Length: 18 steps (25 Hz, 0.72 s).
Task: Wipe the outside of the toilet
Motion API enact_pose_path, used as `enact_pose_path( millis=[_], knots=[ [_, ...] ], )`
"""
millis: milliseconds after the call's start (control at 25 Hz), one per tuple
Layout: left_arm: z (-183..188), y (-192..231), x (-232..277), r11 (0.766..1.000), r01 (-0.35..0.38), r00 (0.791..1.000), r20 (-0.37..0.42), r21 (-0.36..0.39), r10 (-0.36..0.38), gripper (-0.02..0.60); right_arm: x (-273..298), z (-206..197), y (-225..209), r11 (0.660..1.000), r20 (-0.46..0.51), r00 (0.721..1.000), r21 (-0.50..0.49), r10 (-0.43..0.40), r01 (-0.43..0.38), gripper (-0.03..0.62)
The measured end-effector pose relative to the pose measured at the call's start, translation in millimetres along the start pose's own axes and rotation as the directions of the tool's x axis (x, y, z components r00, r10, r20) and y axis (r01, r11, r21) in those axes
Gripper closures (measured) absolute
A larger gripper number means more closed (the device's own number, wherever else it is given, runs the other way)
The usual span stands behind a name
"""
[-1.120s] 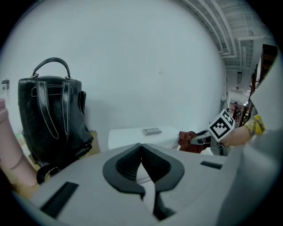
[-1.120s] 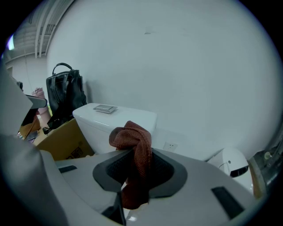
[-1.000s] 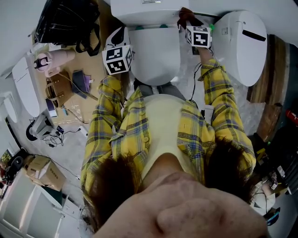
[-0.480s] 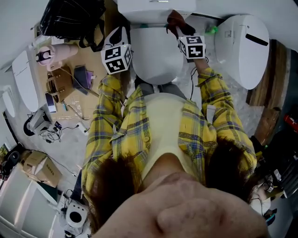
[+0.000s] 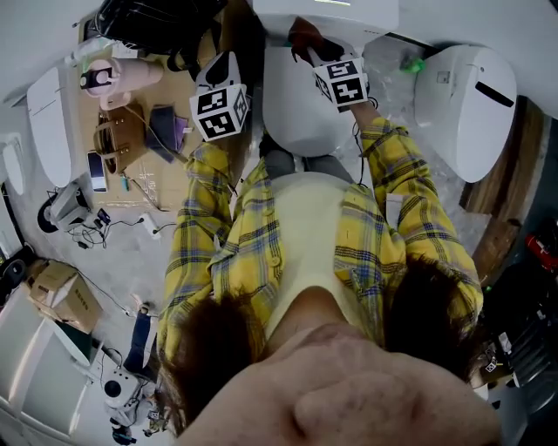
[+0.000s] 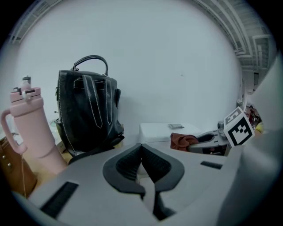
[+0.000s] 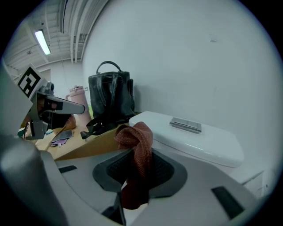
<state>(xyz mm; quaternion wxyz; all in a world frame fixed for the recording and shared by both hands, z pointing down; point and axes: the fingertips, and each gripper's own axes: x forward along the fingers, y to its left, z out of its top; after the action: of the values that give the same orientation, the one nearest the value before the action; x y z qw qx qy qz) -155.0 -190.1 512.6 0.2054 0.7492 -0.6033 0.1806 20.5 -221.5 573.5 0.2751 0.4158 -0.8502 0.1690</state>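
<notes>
Toilet (image 5: 301,109) stands straight ahead of the person, lid down, with its tank (image 5: 327,10) at the far end; closest to the body, the left gripper (image 6: 141,149) hangs beside the bowl's left flank, its fingers (image 6: 126,164) pressed together on nothing; the right gripper (image 7: 132,155) reaches further, its fingers pinching a rust-brown cloth (image 7: 136,137). Over the last second that cloth has travelled from the tank's right corner leftward to about the middle of its front edge, while the left gripper has kept its place; so a stroke along the tank looks under way, with the bowl's sides probably still to do; whether the cloth actually presses on the porcelain is hard to tell from these views. On the right lies a separate white seat unit (image 5: 471,96), near the bowl; on the left, a wooden surface (image 5: 118,196) carries a pink tumbler (image 6: 28,128) and, further back, a black bag (image 6: 88,110) just beside the tank's left end, which would likely crowd any wipe of that side.
</notes>
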Motion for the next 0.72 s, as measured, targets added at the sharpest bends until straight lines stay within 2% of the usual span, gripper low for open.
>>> enact_pose_path(
  millis=[280, 440, 720],
  knots=[
    [-11, 23, -10, 1.000, -0.021, 1.000, -0.018, -0.012, 0.020, 0.572, 43, 5, 44, 0.992, -0.059, 0.995, -0.090, 0.077, -0.083, 0.479],
    [-17, 30, -13, 0.999, -0.029, 0.999, -0.030, -0.021, 0.028, 0.574, 64, 4, 56, 0.986, -0.097, 0.991, -0.135, 0.089, -0.102, 0.479],
    [-20, 38, -10, 0.999, -0.026, 0.999, -0.033, -0.027, 0.025, 0.572, 84, 3, 58, 0.986, -0.121, 0.990, -0.144, 0.070, -0.087, 0.479]
  ],
)
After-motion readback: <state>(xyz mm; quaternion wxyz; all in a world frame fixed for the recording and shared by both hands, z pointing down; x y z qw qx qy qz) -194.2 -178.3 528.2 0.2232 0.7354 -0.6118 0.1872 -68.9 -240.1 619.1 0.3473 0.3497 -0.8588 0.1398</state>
